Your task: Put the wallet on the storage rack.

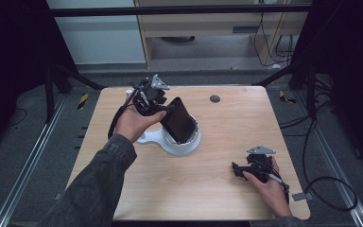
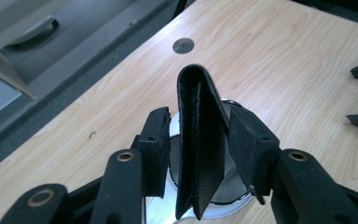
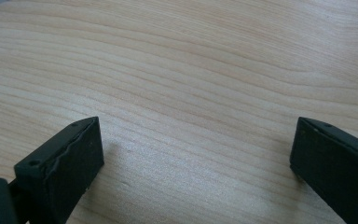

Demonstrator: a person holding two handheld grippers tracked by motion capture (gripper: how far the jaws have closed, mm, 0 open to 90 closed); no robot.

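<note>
A black folded wallet (image 1: 178, 120) tilts over a white scale (image 1: 170, 144) with a round metal plate (image 2: 235, 198), left of the table's middle. My left gripper (image 1: 168, 111) is closed around the wallet (image 2: 203, 140). In the left gripper view (image 2: 196, 133) one jaw presses its side and the other sits a sliver away. Whether the wallet's lower end touches the plate is hidden. My right gripper (image 1: 236, 170) rests low at the table's front right, open and empty, and in its own view (image 3: 193, 154) there is bare wood between the jaws.
The wooden table (image 1: 208, 189) has a round grommet hole (image 1: 214, 99) at its back middle. Black cables (image 1: 326, 189) trail on the floor to the right. A cabinet (image 1: 208, 28) stands beyond the far edge.
</note>
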